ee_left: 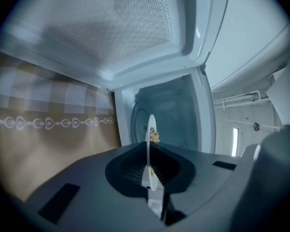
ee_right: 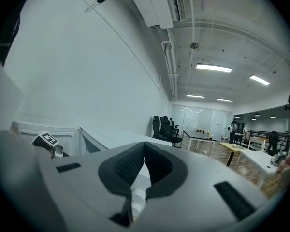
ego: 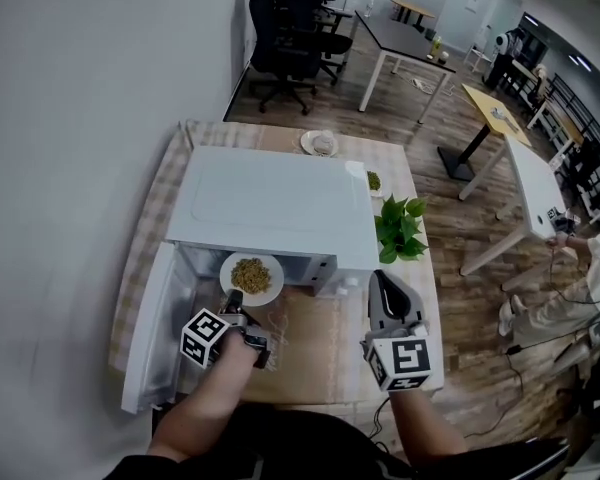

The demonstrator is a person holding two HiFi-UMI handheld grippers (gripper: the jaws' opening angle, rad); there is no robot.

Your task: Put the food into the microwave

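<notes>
A white plate [ego: 251,276] of brownish food [ego: 250,273] hangs at the mouth of the white microwave [ego: 270,203], whose door [ego: 148,338] stands swung open to the left. My left gripper [ego: 234,296] is shut on the plate's near rim. In the left gripper view the plate [ee_left: 150,124] shows edge-on between the pressed jaws of the left gripper [ee_left: 147,151], with the food [ee_left: 154,136] and the microwave's cavity [ee_left: 171,112] right behind it. My right gripper [ego: 379,278] is shut and holds nothing, in front of the microwave's right end. In its own view the right gripper [ee_right: 144,146] points past the microwave [ee_right: 63,132].
A potted green plant [ego: 400,228] stands right of the microwave. A small dish [ego: 320,143] and a little cup of greens [ego: 374,180] sit behind it on the checked tablecloth [ego: 140,238]. Desks, office chairs [ego: 285,38] and a person [ego: 580,268] are beyond the table.
</notes>
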